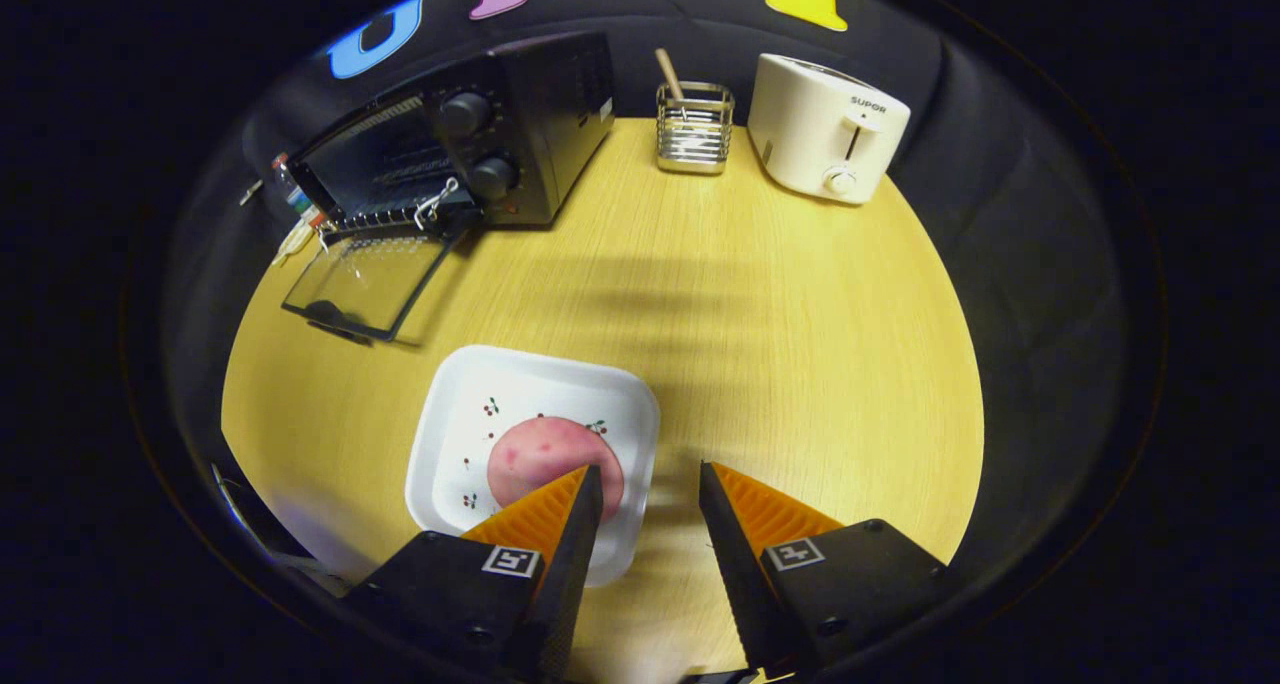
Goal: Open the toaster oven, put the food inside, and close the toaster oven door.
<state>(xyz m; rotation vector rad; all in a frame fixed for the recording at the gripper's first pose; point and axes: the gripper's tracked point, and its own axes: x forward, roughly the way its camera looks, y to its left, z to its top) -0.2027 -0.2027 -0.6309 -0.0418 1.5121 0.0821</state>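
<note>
A black toaster oven [480, 134] stands at the far left of the wooden table, its glass door [365, 282] folded down flat and the wire rack showing inside. A round pink piece of food [545, 452] lies on a white square plate [470, 414] near the table's front. My gripper [650, 474] hovers above the plate's right side, open, with nothing between its fingers. The left finger [545, 514] covers part of the food and the right finger sits over bare table.
A white pop-up toaster [825, 129] stands at the far right of the table. A wire holder [694, 129] with a wooden stick is between it and the oven. Small items lie by the oven's left side [298, 214]. Bare tabletop [760, 314] spans the middle.
</note>
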